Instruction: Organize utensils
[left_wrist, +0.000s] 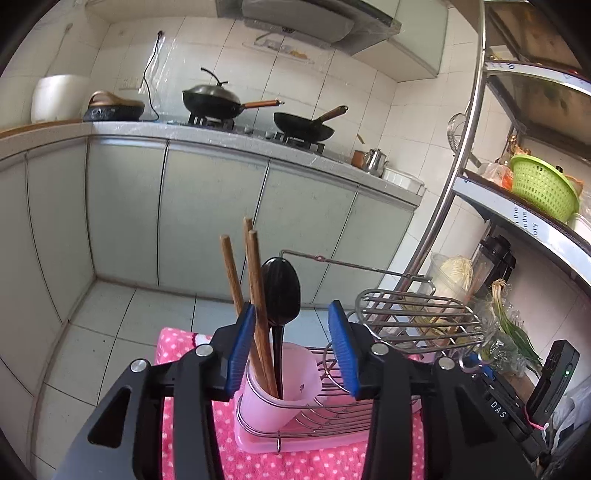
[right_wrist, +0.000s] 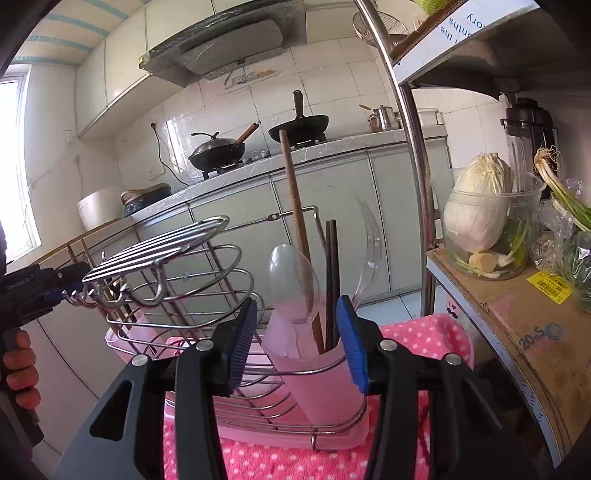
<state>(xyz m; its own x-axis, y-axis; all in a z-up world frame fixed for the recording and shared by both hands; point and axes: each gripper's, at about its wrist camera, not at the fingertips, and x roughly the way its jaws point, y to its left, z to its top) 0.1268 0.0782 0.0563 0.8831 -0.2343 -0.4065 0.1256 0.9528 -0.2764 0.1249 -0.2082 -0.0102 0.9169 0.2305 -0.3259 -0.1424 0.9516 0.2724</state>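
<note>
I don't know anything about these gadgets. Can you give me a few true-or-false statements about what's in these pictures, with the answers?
1. A black spoon stands in a pink cup. True.
2. The left tool is clamped on the spoon. False: its blue pads are apart, holding nothing.
3. The right-hand cup holds a clear spoon and dark chopsticks. True.
4. Both cups sit in a wire rack. True.
5. The cloth under the rack is plain blue. False: it is pink with white dots.
6. The right tool grips a wooden stick. False: it is open and empty.
</note>
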